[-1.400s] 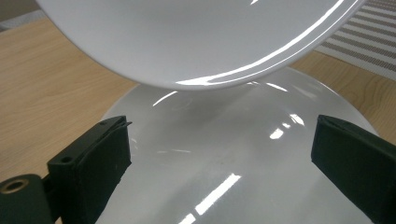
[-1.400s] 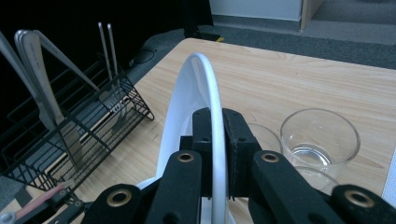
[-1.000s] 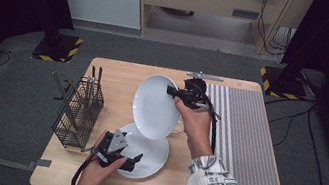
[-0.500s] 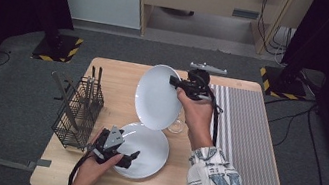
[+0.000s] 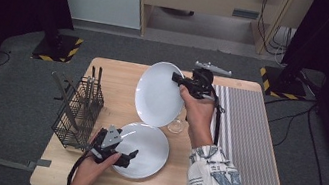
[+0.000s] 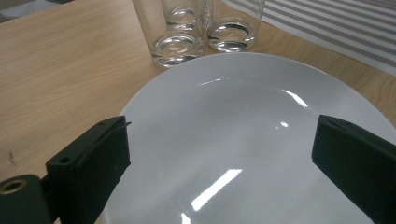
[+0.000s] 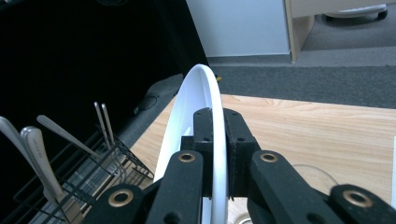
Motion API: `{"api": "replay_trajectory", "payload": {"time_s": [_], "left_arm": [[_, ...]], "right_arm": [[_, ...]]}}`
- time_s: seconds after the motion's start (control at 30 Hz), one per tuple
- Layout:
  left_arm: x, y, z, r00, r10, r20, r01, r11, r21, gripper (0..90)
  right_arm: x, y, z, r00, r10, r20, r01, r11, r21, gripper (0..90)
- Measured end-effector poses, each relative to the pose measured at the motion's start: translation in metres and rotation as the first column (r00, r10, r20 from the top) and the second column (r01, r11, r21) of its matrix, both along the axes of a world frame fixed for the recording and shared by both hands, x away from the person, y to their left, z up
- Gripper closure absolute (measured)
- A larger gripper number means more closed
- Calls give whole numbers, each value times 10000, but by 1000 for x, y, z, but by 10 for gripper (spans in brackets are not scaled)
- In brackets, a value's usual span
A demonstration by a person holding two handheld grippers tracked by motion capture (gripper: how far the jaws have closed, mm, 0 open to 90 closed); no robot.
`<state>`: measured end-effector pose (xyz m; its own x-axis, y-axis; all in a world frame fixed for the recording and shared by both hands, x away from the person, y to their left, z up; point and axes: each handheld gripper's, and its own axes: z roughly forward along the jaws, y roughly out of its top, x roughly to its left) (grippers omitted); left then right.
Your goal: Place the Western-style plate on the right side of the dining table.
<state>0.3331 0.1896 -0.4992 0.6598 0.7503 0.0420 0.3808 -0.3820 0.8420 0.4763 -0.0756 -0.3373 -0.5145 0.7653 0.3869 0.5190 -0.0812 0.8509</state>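
Note:
A white plate (image 5: 159, 94) hangs tilted nearly on edge above the middle of the wooden table (image 5: 119, 77). My right gripper (image 5: 179, 81) is shut on its far right rim; in the right gripper view the thin rim (image 7: 201, 88) runs up between the two black jaws of the right gripper (image 7: 215, 116). A second white plate (image 5: 145, 150) lies flat near the front edge. My left gripper (image 5: 129, 156) hovers at its left rim, open. In the left gripper view the left gripper (image 6: 219, 126) has its jaws spread wide over the flat plate (image 6: 243, 154), with nothing pinched.
A black wire cutlery basket (image 5: 79, 109) with several utensils stands at the table's left, also the basket (image 7: 93, 172) in the right gripper view. Clear glasses (image 6: 180, 28) stand just beyond the flat plate; one glass (image 5: 176, 125) shows under the lifted plate. A striped mat (image 5: 247, 131) covers the right side.
The held plate has tipped slightly more upright and drifted a little toward the far side with my right gripper. The left gripper has barely shifted at the flat plate's rim.

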Motion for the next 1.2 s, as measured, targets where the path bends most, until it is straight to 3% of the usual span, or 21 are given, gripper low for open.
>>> {"api": "replay_trajectory", "payload": {"time_s": [0.23, 0.37, 0.53, 0.67, 0.9, 1.2], "left_arm": [[-1, -4, -2, 9998, -74, -173, 75, 9999, 79, 37], [-2, -6, -1, 9998, -123, -170, 121, 9998, -139, 38], [-1, -6, -2, 9999, -76, -142, 77, 10000, 43, 39], [-1, -6, -2, 10000, -43, -81, 44, 9999, 132, 40], [-3, -12, -3, 9999, -51, 134, 45, 9991, 424, 41], [-2, -10, -3, 9997, 26, 250, -43, 9976, 684, 41]], "right_arm": [[8, -6, -5, 9999, 78, -87, -77, 9997, 223, 858], [16, -14, -12, 9993, 323, -185, -312, 9978, 587, 858], [20, -21, -8, 9990, 408, -194, -386, 9942, 1001, 859], [23, -32, -2, 9997, 199, -128, -185, 9947, 1016, 858], [13, -48, 6, 9999, -157, 39, 151, 9922, 1236, 859], [5, -71, 5, 9988, -481, 30, 472, 9890, 1402, 859]]}}
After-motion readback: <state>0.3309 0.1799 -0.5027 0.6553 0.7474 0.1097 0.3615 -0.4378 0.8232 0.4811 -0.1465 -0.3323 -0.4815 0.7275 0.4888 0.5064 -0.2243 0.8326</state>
